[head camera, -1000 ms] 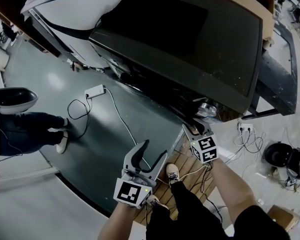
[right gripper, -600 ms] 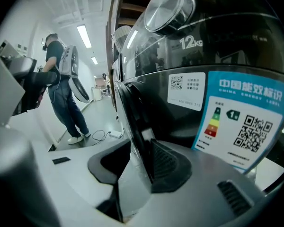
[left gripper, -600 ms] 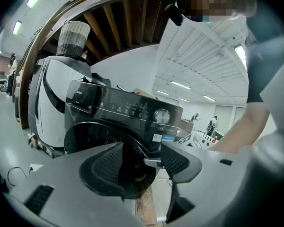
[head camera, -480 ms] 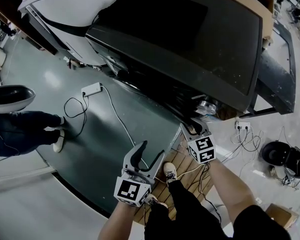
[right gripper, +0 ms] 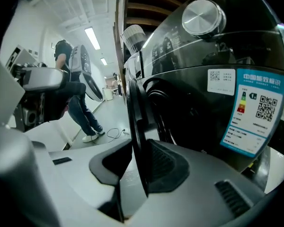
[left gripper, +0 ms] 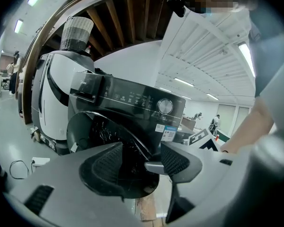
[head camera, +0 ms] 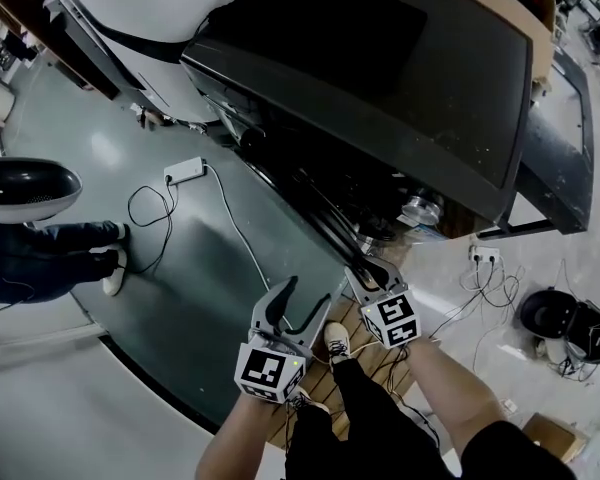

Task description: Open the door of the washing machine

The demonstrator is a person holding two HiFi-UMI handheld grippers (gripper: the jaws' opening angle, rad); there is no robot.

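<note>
Right claw (right gripper: 142, 163) (head camera: 366, 268): closed on the free edge of the door (right gripper: 135, 108). The thin dark rim runs upright between the two pads. The ribbed right pad lies flat against it and the left pad is up against its other face, with no gap showing on either side. Jaws have just been closing, with the rim between them, and now stand narrow.

Left claw (left gripper: 139, 163) (head camera: 302, 303): jaws wide apart, nothing gripped, pads touching nothing. In the head view it is low in front of the machine, left of the right claw and above the floor (head camera: 210, 258). The door's dark round pane shows through its gap.

Door: ajar, swung partway off the front of the washing machine (head camera: 380, 78), free edge out toward the person. It is round, black and glossy, and the pane (left gripper: 102, 131) carries pale streaks of reflection. In the right gripper view the opening behind it reads dark, with curved seals just visible.

Washing machine: black front-loader. A dark control strip runs along the top front with a silver knob (right gripper: 202, 16) (left gripper: 164, 106). A blue-and-white energy label (right gripper: 253, 115) sits on the front, right of the opening. A white appliance (left gripper: 52, 98) stands just beside it on the left. A white power strip (head camera: 185, 175) with a looping cable lies on the green floor in front.
</note>
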